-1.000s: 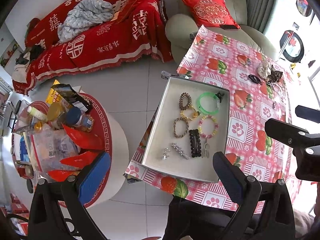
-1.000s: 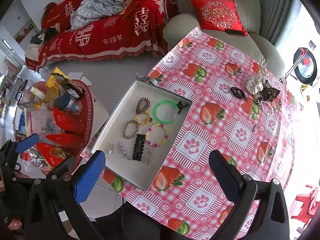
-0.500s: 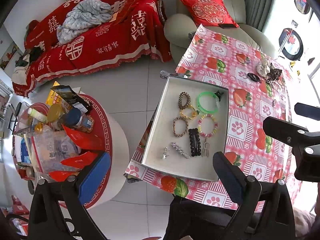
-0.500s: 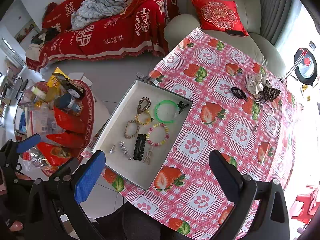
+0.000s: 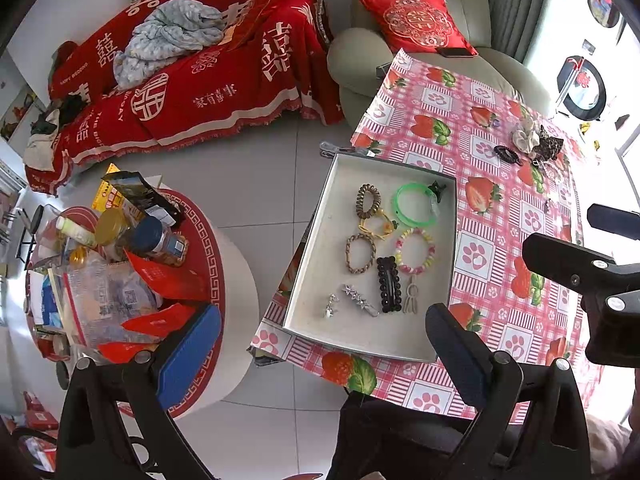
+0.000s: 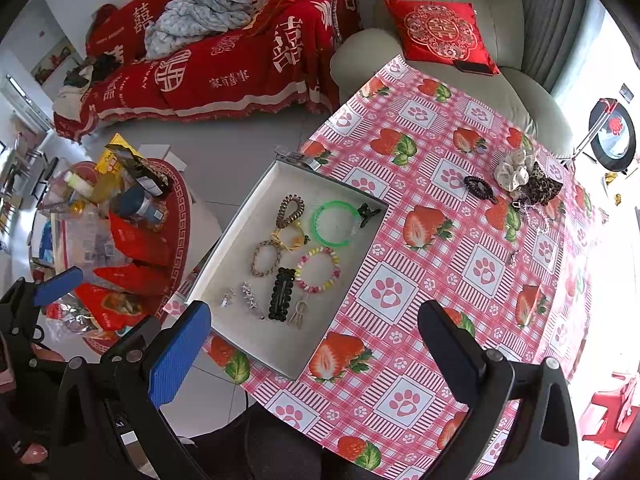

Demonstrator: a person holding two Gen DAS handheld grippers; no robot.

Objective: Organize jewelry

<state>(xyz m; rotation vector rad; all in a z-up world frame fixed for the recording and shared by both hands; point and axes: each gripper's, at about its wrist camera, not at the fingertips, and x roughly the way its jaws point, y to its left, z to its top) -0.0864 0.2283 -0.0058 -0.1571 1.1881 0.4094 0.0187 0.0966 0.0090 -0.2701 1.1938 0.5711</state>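
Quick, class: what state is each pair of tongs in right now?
Left tongs: open, holding nothing.
Right tongs: open, holding nothing.

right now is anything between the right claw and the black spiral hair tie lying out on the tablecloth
Nothing visible blocks it. The right claw hangs open above the near table edge, and only bare tablecloth lies between it and the black spiral hair tie; the tray sits off to the left.

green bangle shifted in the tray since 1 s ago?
No. The green bangle keeps its place by the black claw clip in the tray's far corner.
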